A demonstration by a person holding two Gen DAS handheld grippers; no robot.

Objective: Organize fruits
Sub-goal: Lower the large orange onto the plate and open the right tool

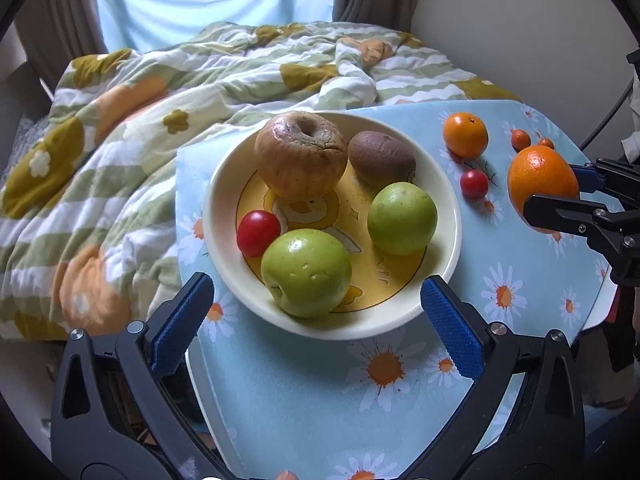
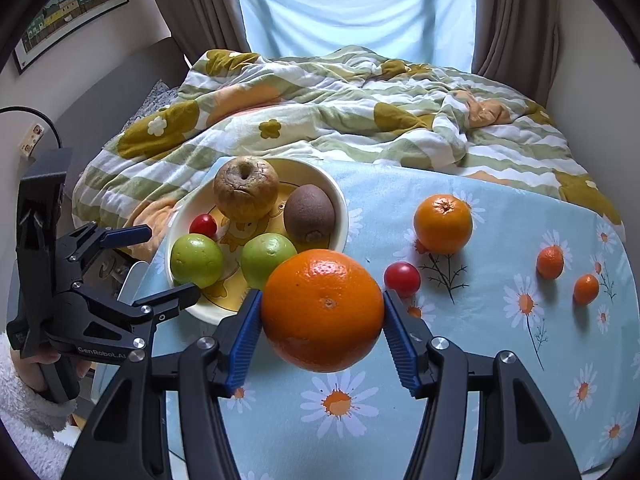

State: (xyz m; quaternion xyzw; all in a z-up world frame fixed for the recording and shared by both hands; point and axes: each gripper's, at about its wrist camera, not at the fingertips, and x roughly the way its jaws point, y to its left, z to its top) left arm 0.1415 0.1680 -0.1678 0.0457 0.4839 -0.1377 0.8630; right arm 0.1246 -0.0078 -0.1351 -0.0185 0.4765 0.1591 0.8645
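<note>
A cream bowl (image 1: 224, 184) with a yellow centre holds a wrinkled brown apple (image 1: 300, 154), a kiwi (image 1: 380, 158), two green apples (image 1: 306, 272) and a red cherry tomato (image 1: 258, 232). My left gripper (image 1: 316, 312) is open and empty at the bowl's near rim. My right gripper (image 2: 322, 320) is shut on a large orange (image 2: 322, 308), held above the cloth just right of the bowl (image 2: 340, 200). It also shows in the left wrist view (image 1: 542, 178). A smaller orange (image 2: 442, 224), a red tomato (image 2: 402, 278) and two kumquats (image 2: 550, 262) lie on the cloth.
The fruits sit on a light blue daisy-print cloth (image 2: 480, 360) over a small table. A rumpled green, white and orange quilt (image 2: 340, 112) on a bed lies beyond it. Curtains and a window are at the back.
</note>
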